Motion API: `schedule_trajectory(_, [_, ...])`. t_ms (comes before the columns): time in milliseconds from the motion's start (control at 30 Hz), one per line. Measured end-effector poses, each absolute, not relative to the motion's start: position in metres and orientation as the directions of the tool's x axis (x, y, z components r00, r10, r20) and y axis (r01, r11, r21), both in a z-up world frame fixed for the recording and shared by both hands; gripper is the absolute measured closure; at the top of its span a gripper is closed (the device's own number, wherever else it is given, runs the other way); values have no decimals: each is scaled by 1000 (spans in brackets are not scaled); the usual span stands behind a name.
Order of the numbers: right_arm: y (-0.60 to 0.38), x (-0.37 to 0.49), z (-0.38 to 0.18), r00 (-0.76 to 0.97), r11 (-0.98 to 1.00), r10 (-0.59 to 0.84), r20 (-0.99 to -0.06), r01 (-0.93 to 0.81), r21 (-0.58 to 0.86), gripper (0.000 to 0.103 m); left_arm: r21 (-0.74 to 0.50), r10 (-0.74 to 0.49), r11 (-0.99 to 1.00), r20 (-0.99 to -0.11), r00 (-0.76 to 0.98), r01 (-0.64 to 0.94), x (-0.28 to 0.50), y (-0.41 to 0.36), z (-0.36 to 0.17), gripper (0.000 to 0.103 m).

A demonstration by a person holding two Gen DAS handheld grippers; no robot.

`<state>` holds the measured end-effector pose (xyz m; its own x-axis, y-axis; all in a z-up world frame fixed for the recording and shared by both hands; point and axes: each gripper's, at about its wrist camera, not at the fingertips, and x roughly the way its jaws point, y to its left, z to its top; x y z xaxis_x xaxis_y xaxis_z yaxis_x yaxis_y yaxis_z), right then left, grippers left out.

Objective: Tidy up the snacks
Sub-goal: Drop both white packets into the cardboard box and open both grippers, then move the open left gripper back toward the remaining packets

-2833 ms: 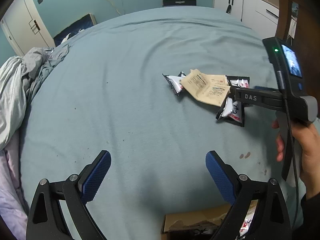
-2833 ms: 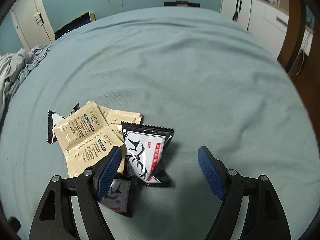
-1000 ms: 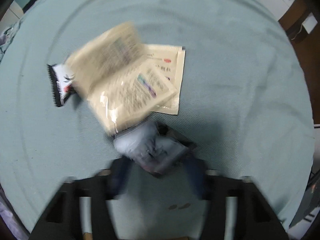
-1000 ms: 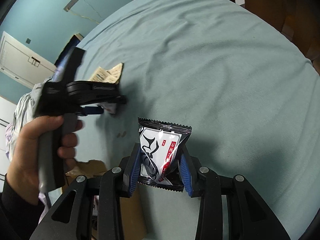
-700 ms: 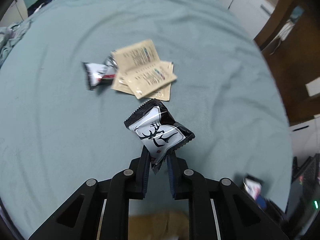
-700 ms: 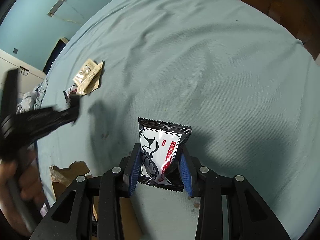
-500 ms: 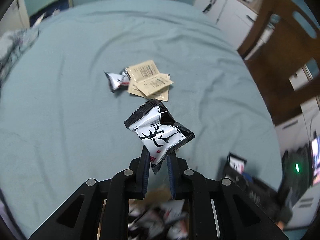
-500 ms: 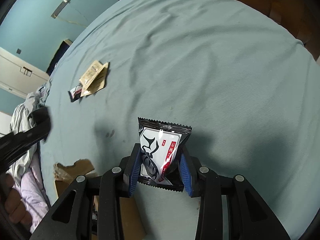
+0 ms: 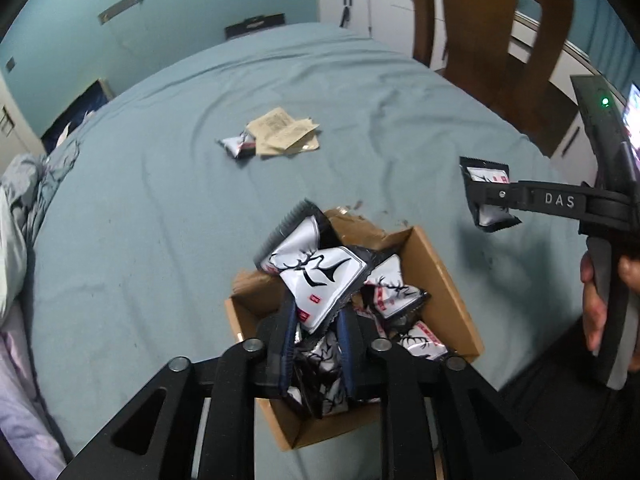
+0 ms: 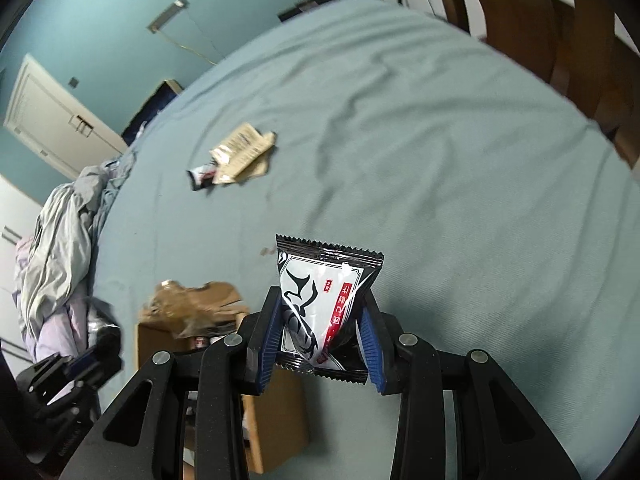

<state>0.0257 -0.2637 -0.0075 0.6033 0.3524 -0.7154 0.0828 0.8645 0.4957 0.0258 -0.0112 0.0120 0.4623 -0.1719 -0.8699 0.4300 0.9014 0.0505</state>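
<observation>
My left gripper (image 9: pixel 316 316) is shut on a black-and-white snack packet (image 9: pixel 316 268) and holds it right above an open cardboard box (image 9: pixel 448 280) that has several like packets inside. My right gripper (image 10: pixel 324 332) is shut on another black-and-white packet (image 10: pixel 324 304), held in the air to the right of the box (image 10: pixel 276 432); it also shows in the left wrist view (image 9: pixel 486 196). On the bed farther off lie tan sachets (image 9: pixel 284 136) and one more small packet (image 9: pixel 236 146).
The blue-green bedsheet (image 9: pixel 160 200) covers the whole surface. Crumpled grey bedding (image 10: pixel 60 232) lies at the left edge. A wooden chair (image 9: pixel 488 32) and white cabinets (image 9: pixel 360 4) stand beyond the bed's right side.
Both grippers closed on black-and-white packets from the pile and lifted them. My left gripper has carried its packet back over the box; my right gripper has come closer beside the box.
</observation>
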Motion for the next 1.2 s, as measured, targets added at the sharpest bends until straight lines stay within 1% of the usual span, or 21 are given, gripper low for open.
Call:
schedule_trajectory(67, [-256,16,0,632,870,358,-687,42,492,68,35,-190,896,-871,453,443,23,-13,15,82])
schedule_trajectory(100, [-251,10,3,647,873,360,-673,21,487,68,25,-201,892,-872,447,451,23,-14,15,81])
schedule_trajectory(133, [-247,6,3,656,877,358,-664,8,481,68,23,-205,889,-872,444,456,23,-14,14,77])
schedule_trajectory(200, [-242,-2,3,665,881,367,-651,-23,472,68,58,-180,887,-870,460,457,23,-16,12,45])
schedule_trajectory(233, [-239,-5,1,664,876,382,-643,-40,480,68,80,-165,889,-862,479,450,22,-16,13,40])
schedule_trajectory(267, [-237,-7,0,664,873,393,-636,-54,484,68,101,-148,893,-854,499,438,22,-15,14,31])
schedule_trajectory(300, [-232,-9,-1,662,876,399,-635,-70,478,68,115,-133,899,-848,513,423,22,-12,16,25])
schedule_trajectory(333, [-230,-8,-2,660,880,399,-636,-81,469,68,118,-121,909,-843,524,400,25,-8,17,22])
schedule_trajectory(367, [-228,-7,-3,658,886,398,-639,-93,455,68,119,-111,917,-841,530,380,26,-4,18,21])
schedule_trajectory(533, [-213,-2,-5,623,893,427,-655,-178,413,68,174,-2,948,-834,552,266,39,18,18,21])
schedule_trajectory(733, [-195,0,-3,570,878,478,-668,-291,380,67,62,-29,985,-866,500,163,56,47,14,21])
schedule_trajectory(867, [-190,9,-4,563,889,458,-688,-287,357,66,55,-19,989,-876,483,139,59,52,9,21])
schedule_trajectory(933, [-186,11,-2,588,904,427,-687,-278,324,61,49,-27,988,-877,480,145,58,50,9,21])
schedule_trajectory(967, [-184,11,0,600,907,420,-680,-281,313,55,47,-32,987,-877,480,151,58,48,10,21])
schedule_trajectory(1000, [-181,10,3,612,908,418,-672,-284,307,46,48,-34,986,-877,480,157,58,46,10,21])
schedule_trajectory(1033, [-178,7,5,620,908,419,-663,-287,304,42,54,-33,984,-877,479,167,57,44,9,21])
schedule_trajectory(1067, [-176,3,6,628,907,420,-655,-292,302,34,62,-30,983,-877,479,175,57,41,9,21])
schedule_trajectory(1100, [-176,0,8,636,906,423,-645,-296,302,32,75,-24,980,-877,480,185,56,38,8,21])
schedule_trajectory(1200, [-180,-11,8,650,902,432,-625,-298,313,32,116,2,971,-876,483,208,55,29,4,21])
